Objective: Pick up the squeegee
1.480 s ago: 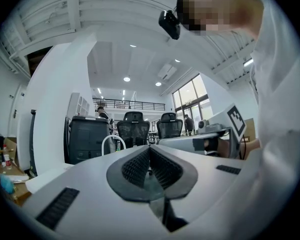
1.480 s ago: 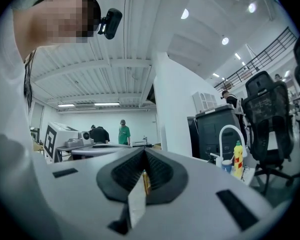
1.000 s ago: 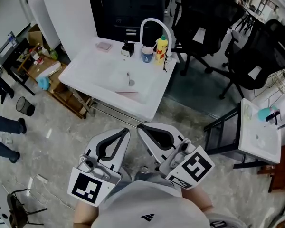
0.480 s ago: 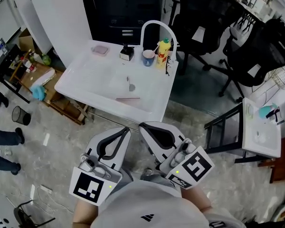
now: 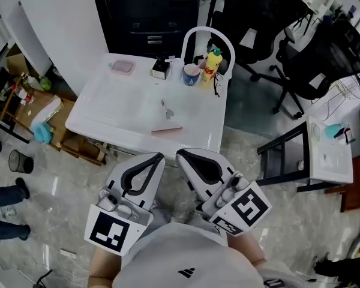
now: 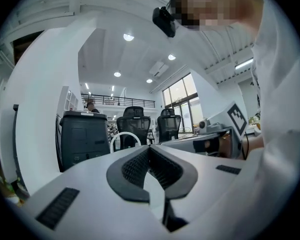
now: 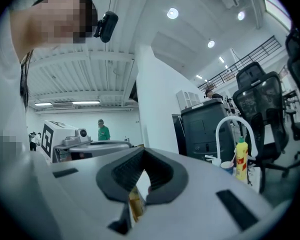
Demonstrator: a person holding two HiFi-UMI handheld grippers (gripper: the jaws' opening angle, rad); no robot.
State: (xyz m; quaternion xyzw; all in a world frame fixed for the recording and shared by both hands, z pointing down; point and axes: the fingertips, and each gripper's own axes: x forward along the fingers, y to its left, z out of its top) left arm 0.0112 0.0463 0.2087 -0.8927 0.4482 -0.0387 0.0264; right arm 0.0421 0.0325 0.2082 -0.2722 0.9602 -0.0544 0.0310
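Tools in both our hands are clenched and empty. The left tool [image 5: 158, 157] has its two jaws pressed together at the tips, and the right tool [image 5: 180, 155] is the same, with nothing between the jaws. We hold them level, side by side and near each other. The flat pink squeegee [image 5: 167, 129] lies ahead of the two tips, apart from them, on the near rim of the white surface with a sink [image 5: 102, 116]. Farther beyond the tools, at the far edge, we see a white arched faucet [image 5: 207, 28]. A yellow plastic bottle [image 5: 211, 65] stands there with a blue cup [image 5: 191, 74] just beside it. More to the left is a pink dish [image 5: 122, 67].
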